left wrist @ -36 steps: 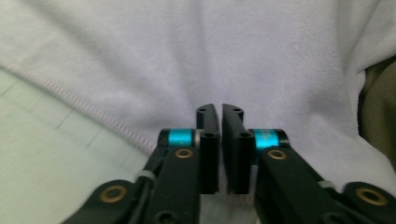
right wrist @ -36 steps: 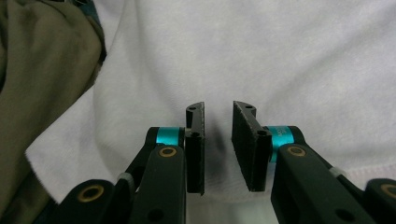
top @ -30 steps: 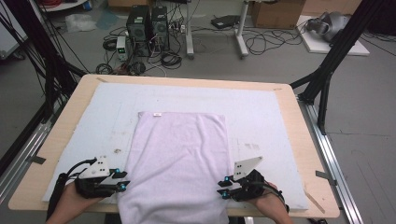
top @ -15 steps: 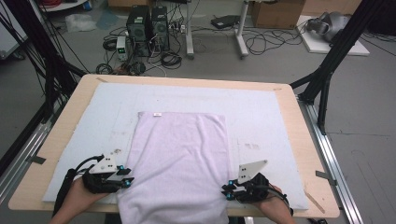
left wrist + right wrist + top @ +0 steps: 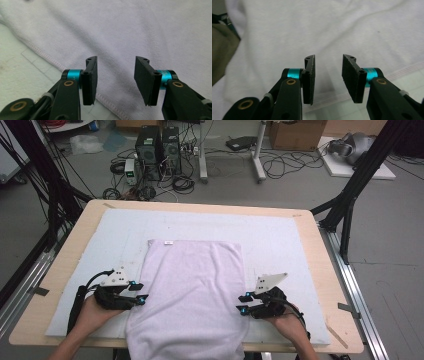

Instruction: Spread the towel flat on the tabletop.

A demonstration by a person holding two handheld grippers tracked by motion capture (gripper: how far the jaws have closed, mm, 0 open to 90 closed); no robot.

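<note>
A pale lilac towel (image 5: 192,290) lies flat on the white mat, its near end hanging over the table's front edge. My left gripper (image 5: 140,292) sits at the towel's left edge and my right gripper (image 5: 242,303) at its right edge, both pointing inward. In the left gripper view the left gripper (image 5: 115,65) stands open over the towel's hem (image 5: 50,58). In the right gripper view the right gripper (image 5: 328,62) also stands open above the hem (image 5: 402,71). Both pairs of jaws have just been opening, and neither pair pinches any cloth.
The white mat (image 5: 280,235) covers most of the wooden table (image 5: 330,270). A small label (image 5: 168,242) marks the towel's far edge. Computer towers (image 5: 155,147) and cables lie on the floor beyond the table. Black frame posts (image 5: 350,195) stand at both sides.
Both hands have slid away from the table's front edge, farther along the towel's sides. The jaws of both grippers stand wider than before. The towel lies as it did.
</note>
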